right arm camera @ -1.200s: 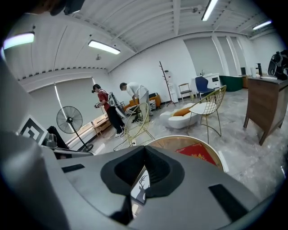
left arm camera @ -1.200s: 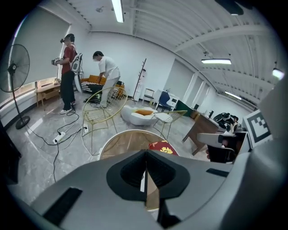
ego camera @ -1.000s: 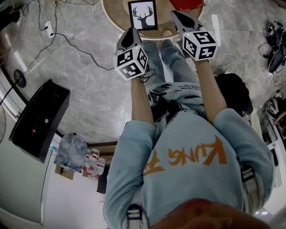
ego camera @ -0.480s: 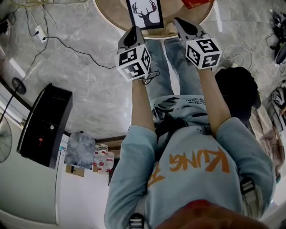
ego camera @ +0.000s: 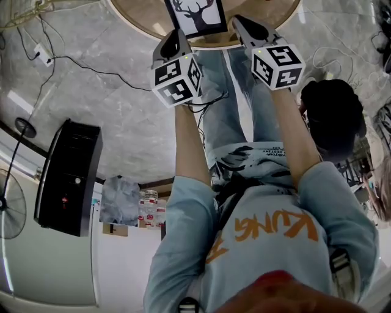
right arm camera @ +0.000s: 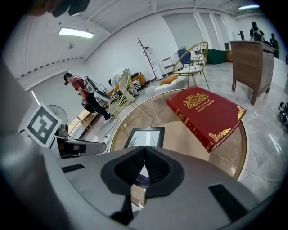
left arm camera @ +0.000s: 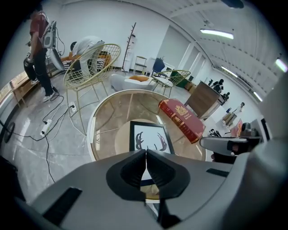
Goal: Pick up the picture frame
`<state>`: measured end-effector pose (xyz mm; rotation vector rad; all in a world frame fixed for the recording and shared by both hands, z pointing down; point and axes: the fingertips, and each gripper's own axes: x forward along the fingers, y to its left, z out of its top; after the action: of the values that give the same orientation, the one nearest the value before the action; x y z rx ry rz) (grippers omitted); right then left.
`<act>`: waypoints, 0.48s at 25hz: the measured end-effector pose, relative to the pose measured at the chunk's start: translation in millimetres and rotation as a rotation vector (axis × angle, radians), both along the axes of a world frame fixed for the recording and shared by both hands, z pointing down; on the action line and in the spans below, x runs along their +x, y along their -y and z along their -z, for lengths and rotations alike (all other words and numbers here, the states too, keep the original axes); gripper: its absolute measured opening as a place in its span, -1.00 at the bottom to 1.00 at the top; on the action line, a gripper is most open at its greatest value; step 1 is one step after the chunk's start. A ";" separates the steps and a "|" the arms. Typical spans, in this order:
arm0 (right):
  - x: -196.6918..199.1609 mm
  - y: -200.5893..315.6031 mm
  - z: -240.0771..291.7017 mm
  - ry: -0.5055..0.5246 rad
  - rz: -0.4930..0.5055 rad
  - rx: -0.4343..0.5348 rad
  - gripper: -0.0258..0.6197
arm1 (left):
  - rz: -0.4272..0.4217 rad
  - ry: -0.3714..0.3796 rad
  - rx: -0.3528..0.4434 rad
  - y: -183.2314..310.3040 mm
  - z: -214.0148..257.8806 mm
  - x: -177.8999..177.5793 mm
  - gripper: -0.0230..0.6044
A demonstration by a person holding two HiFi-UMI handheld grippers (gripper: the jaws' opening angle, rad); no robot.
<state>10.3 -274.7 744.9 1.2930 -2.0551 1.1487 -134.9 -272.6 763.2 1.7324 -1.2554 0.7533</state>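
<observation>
Left gripper and right gripper, jaws pressed together and empty, hang near the black rectangular deer picture frame lying flat just ahead between them, probably light, stiff and fragile, best pinched at opposite side edges.

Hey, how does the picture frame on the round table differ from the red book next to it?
The picture frame is thin and black-bordered, with a white antler picture; the red book is thick, with gold ornament. The picture frame lies near the middle of the round table, the red book by its rim. Both lie flat on it.
</observation>
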 end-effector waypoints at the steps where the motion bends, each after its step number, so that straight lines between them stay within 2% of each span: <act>1: -0.2 -1.0 -5.7 0.001 -0.001 -0.003 -0.92 | -0.003 0.003 -0.005 -1.5 -6.3 -0.6 -0.86; 5: -6.8 -2.0 -26.7 0.003 0.019 -0.024 -0.91 | -0.003 0.018 -0.027 -1.7 -29.7 -7.4 -0.86; 9: -5.0 3.8 -37.6 0.022 0.028 -0.052 -0.71 | -0.007 0.010 -0.043 3.9 -38.9 -0.3 -0.84; 12: -3.0 8.9 -47.6 0.017 0.028 -0.073 -0.65 | -0.014 0.006 -0.070 5.8 -49.8 4.0 -0.59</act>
<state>7.3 -283.7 792.6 1.2208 -2.0173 1.2144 -130.9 -278.4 813.0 1.6856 -1.2080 0.8017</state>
